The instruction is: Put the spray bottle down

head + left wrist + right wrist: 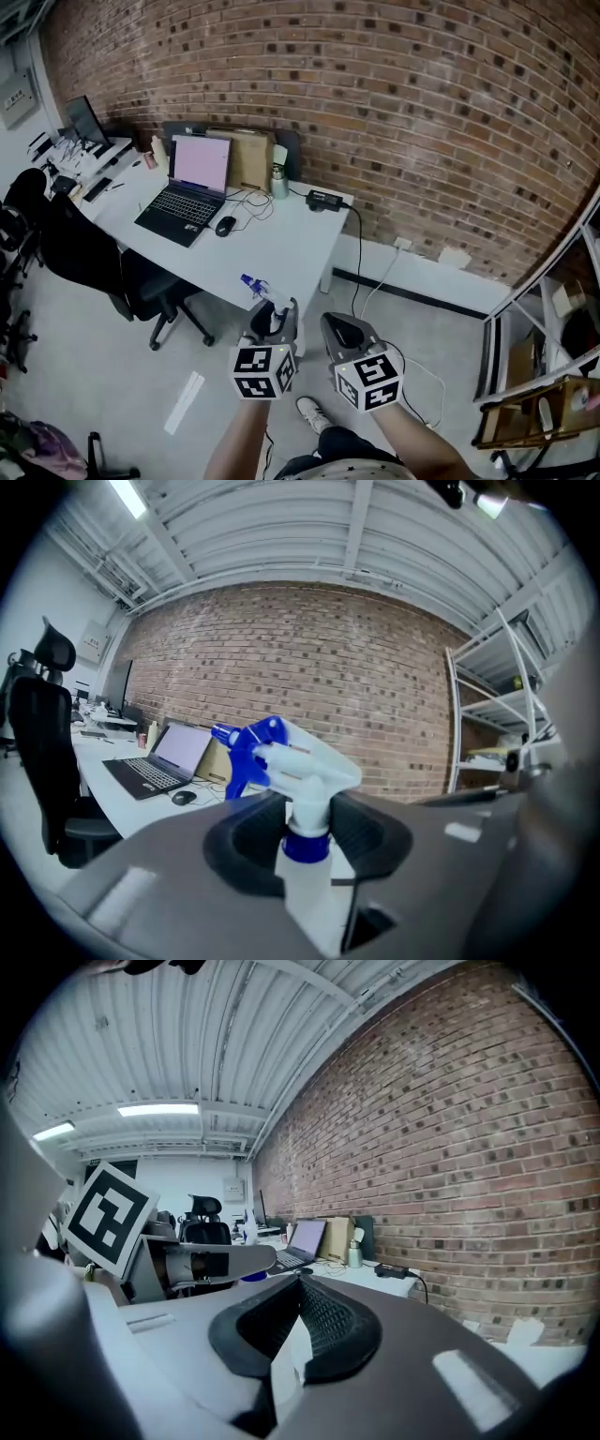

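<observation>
The spray bottle [302,772] is white with a blue collar and a blue trigger. My left gripper [307,829] is shut on its neck, just above the collar, and the bottle stands upright with its nozzle pointing left. In the head view the bottle's blue trigger [253,284] pokes out ahead of the left gripper [278,315], above the floor just short of the white desk's [291,253] near corner. My right gripper [336,324] hangs beside it on the right. Its ribbed pads [323,1321] meet at the tips with nothing between them.
On the desk sit an open laptop [187,187], a mouse [225,226], a flask [278,180] and a power brick [323,200] with cables. A black office chair [94,253] stands at the desk's left. A brick wall runs behind, and metal shelving [544,375] stands at the right.
</observation>
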A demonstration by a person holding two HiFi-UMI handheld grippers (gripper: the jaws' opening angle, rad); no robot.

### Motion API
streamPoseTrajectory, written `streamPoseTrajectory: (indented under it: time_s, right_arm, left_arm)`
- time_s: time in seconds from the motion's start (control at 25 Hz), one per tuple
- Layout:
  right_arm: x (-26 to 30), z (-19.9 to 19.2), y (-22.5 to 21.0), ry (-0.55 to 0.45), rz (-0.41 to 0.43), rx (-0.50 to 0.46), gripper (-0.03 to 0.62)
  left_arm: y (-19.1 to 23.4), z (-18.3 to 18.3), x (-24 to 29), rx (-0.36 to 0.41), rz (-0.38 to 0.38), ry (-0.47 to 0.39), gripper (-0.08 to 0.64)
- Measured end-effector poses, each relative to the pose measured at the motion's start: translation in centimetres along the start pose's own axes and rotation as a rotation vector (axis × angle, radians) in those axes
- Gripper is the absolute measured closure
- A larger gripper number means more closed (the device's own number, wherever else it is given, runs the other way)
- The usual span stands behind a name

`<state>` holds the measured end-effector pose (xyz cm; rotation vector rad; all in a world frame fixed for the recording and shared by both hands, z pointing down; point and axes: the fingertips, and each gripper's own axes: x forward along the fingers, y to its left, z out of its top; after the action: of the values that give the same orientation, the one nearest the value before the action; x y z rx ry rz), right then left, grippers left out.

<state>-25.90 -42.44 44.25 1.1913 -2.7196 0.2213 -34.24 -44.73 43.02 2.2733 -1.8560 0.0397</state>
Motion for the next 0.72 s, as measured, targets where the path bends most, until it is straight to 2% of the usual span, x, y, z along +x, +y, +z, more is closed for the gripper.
streamPoseTrajectory:
  time_s: [0.16, 0.36, 0.56, 0.72]
  right_arm:
    - [5.0, 1.5, -0.7, -0.01, 0.016, -0.012, 0.594]
    - [10.2, 3.2, -2.1, -0.029, 0.009, -0.023, 0.594]
    - [13.0, 2.9, -3.2, -0.009, 0.005, -0.014, 0.594]
    - [14.0, 1.6, -3.8, 0.018, 0.001, -0.007, 0.594]
  left_arm:
    - [3.5, 1.2, 3.2, -0.021, 0.026, -0.017, 0.423]
    - [7.1, 2.6, 7.3, -0.001, 0.039, -0.052, 0.423]
    - [8.5, 2.6, 10.8, 0.047, 0.035, -0.07, 0.423]
    - [9.1, 2.7, 12.1, 0.042, 0.043, -0.091, 0.422]
